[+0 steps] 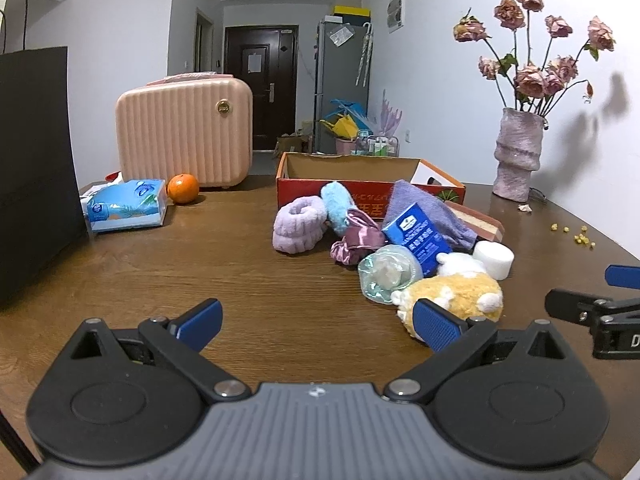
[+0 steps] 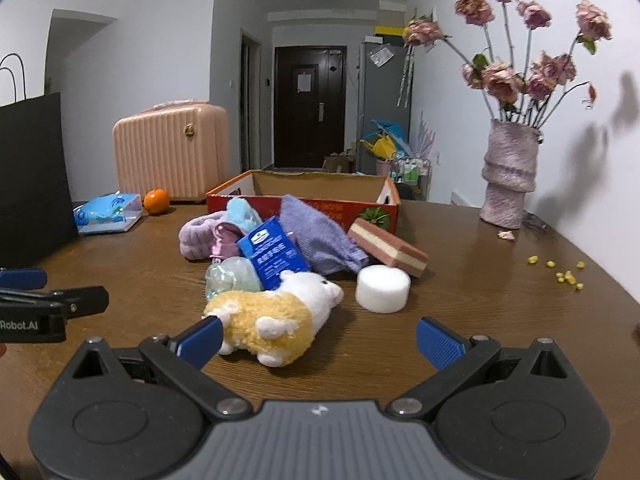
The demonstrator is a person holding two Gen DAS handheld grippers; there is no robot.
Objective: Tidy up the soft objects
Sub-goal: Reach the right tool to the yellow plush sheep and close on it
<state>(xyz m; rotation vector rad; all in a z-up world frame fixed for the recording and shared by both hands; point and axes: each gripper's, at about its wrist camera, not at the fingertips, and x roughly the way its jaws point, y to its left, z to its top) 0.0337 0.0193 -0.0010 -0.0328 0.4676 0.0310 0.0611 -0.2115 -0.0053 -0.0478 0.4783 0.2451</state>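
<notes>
The plush toy [image 2: 276, 314], yellow and white, lies on its side at the near edge of a heap of soft things on the wooden table [image 2: 480, 300]. In the right wrist view it sits ahead of the right gripper [image 2: 320, 338], toward its left finger, whose blue pad overlaps the toy's rear in the picture; I cannot tell whether they touch. That gripper's jaws stand wide with nothing between them. The left gripper [image 1: 316, 322] is also spread wide and empty; in its view the toy [image 1: 456, 294] lies just behind the right pad, off to the right of the gap. Behind the toy lie a clear plastic pouch [image 2: 234, 276], a blue packet [image 2: 272, 254], a purple cloth [image 2: 320, 236], a satin scrunchie [image 2: 224, 240], a lilac headband [image 2: 196, 238] and a light blue fluffy piece [image 2: 242, 210]. A white foam cylinder [image 2: 383, 289] stands just right of the toy, with a striped sponge block [image 2: 388, 246] behind it. Beyond the heap is an open red box [image 2: 304, 196]. Farther off stand a pink case [image 2: 170, 150], an orange [image 2: 156, 201], a tissue pack [image 2: 108, 214], a black bag [image 2: 32, 176] and a vase of dried roses [image 2: 508, 176].
</notes>
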